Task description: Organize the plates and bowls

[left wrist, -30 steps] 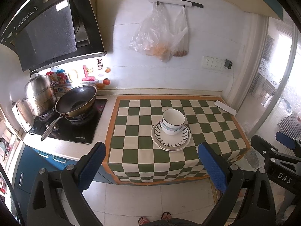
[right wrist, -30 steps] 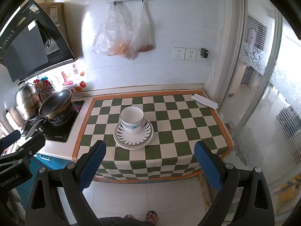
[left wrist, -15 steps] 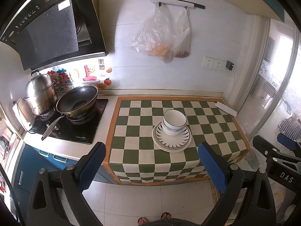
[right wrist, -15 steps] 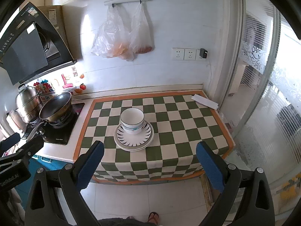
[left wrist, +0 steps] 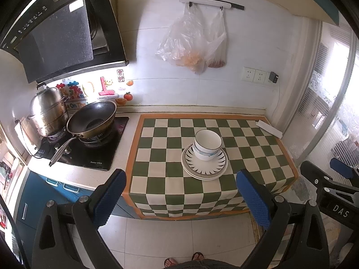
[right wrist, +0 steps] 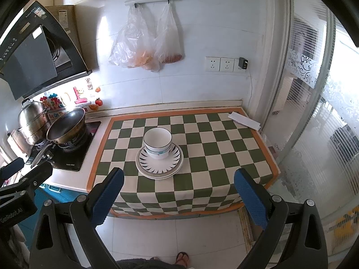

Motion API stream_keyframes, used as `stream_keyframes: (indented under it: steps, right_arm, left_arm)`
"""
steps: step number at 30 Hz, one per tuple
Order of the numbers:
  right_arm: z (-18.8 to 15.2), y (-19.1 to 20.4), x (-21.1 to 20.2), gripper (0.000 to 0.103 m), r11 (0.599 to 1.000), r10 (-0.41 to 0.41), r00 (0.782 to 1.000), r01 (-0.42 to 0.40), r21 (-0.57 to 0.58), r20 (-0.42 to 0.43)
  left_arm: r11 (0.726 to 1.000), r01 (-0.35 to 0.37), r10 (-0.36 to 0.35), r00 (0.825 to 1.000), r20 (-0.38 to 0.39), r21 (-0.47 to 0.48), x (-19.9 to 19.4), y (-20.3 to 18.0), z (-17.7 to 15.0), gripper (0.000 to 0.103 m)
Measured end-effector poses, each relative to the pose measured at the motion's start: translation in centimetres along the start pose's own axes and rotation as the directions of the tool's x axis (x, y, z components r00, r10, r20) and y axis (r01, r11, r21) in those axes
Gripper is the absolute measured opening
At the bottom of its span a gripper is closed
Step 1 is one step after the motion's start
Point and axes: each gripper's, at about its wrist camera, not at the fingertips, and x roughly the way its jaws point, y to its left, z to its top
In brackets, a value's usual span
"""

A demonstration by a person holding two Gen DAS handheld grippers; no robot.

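My left tongs (left wrist: 180, 198) hang wide apart with nothing between the blue pads, held off the near edge of the table (left wrist: 157, 192), and my right tongs (right wrist: 178, 196) are spread just the same, also gripping nothing. Out ahead, the bowl (right wrist: 158, 143) sits upright on the stacked plates (right wrist: 159, 164) near the middle of the checkered cloth (right wrist: 224, 143). Over to the left, a wok (left wrist: 92, 117) and steel pot (left wrist: 48, 109) sit on the stove.
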Motion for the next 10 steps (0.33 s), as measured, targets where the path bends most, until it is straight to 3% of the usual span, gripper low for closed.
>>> stream_keyframes:
  steps: [10]
  right_arm:
    - [0.16,0.03,0.31,0.101,1.000,0.005,1.000,-0.005,-0.010,-0.005]
  left_arm:
    - [1.000,-0.003,0.003,1.000,0.004,0.003,-0.07,0.15,-0.20,0.100]
